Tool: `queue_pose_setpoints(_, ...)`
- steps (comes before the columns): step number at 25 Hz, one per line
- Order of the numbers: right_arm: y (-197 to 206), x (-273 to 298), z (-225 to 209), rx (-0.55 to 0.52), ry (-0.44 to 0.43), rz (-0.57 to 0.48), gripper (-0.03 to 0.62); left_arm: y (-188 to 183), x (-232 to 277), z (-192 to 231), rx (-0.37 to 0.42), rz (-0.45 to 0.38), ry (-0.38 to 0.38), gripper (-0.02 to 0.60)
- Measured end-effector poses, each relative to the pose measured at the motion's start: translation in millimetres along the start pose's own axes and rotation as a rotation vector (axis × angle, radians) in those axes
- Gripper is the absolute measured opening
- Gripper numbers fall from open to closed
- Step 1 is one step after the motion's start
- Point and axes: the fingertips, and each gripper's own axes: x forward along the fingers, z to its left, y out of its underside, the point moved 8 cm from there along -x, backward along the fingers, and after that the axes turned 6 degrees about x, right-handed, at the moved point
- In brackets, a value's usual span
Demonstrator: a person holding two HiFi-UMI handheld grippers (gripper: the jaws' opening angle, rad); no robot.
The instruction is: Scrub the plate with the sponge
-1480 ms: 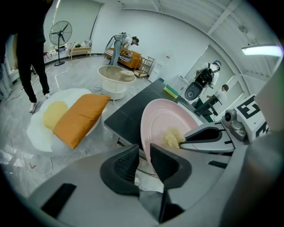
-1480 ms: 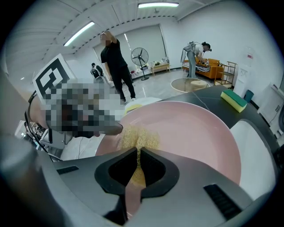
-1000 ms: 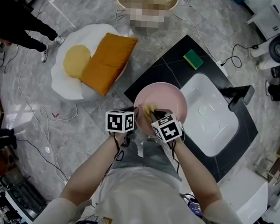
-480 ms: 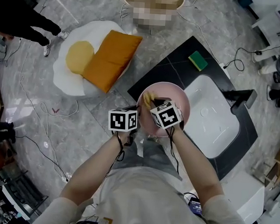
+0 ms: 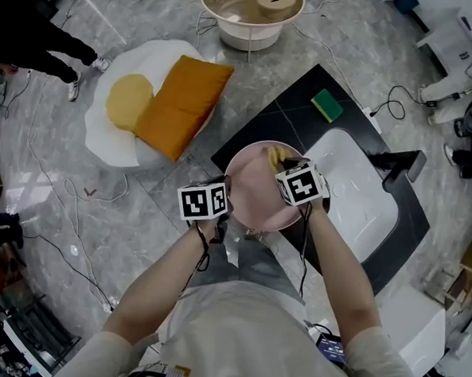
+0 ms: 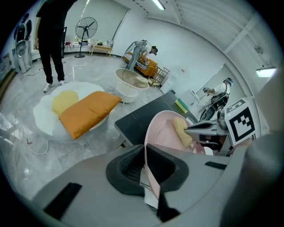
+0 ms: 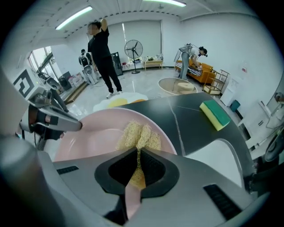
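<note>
Plate (image 5: 255,194), pink and tilted, is clamped by its near rim in the left hand-held gripper (image 6: 145,165). The right hand-held gripper (image 7: 136,170) is clenched on a yellow sponge (image 7: 136,134), pressing it against the plate's face just ahead of its jaws. Farther beyond, a green sponge (image 7: 215,114) lies on the black table (image 7: 186,119).

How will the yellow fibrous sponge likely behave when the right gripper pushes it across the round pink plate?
Probably soft and floppy: the yellow fibrous sponge folds and bulges where the right gripper pinches it. Likely light, as its weave looks loose. Its rough fibres should drag, not slide, on the round pink plate.
</note>
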Motion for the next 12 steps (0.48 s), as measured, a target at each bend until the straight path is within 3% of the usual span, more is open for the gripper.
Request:
queue_pose_setpoints(7,19.1,-21.4,-0.9,-0.149,0.066,0.123,0.044,-7.7,2.9,4.9,-0.018,-0.006,-0.010,0.028)
queue_pose_setpoints(12,55.8,-35.2,19.6,-0.186,0.013,0.201,0.044,-9.1,5.0,5.0,-0.017,-0.007,-0.011,0.029)
